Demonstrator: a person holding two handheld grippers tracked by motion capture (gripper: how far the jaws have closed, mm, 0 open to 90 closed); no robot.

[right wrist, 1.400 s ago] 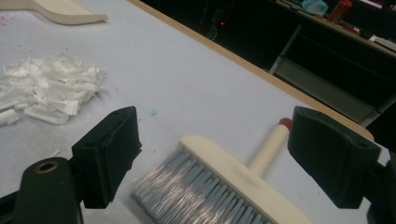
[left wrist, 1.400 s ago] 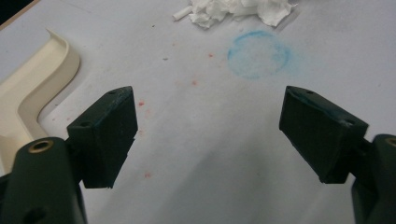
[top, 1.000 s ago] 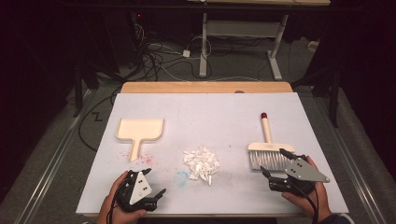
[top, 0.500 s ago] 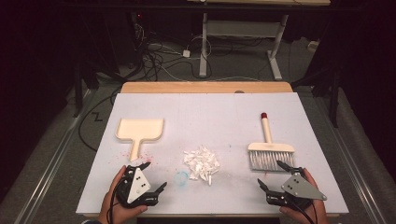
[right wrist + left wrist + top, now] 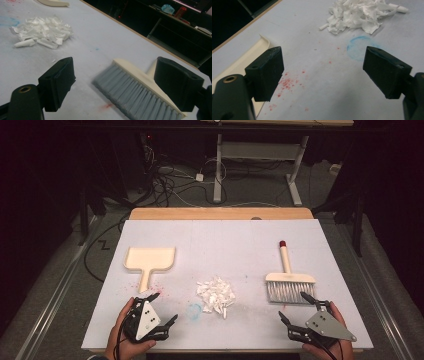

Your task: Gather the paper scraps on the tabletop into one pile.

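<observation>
**A:** Where do I start?

**B:** Both claws are spread wide and hold nothing. Your right gripper [image 5: 299, 309] sits low at the lower right of the high view, just below the grey-bristled hand brush with a cream block and a red-tipped handle [image 5: 289, 281]. Your left gripper [image 5: 162, 309] rests at the lower left, just under the cream plastic dustpan [image 5: 149, 260], whose handle points down the frame toward you.

**B:** The heap of torn white paper scraps [image 5: 216, 294] lies at the lower middle, between the two tools. I'd judge the step is to take up the brush first.

**A:** How do I grip it well?

**B:** In the right gripper view the bristles [image 5: 135, 93] lie between your jaws, with the cream block beyond them. Don't pinch bristles; reach past, up the frame, and close on the handle, which runs toward the top of the high view. How thick it is I can't tell from here.

**A:** Room to move?

**B:** Plenty above the tools: the white table sheet [image 5: 225, 240] is bare up to the wooden strip [image 5: 220, 213] at the top. The near edge is just beneath your hands, and the right edge is near the brush, so sweep leftward toward the middle.
</observation>
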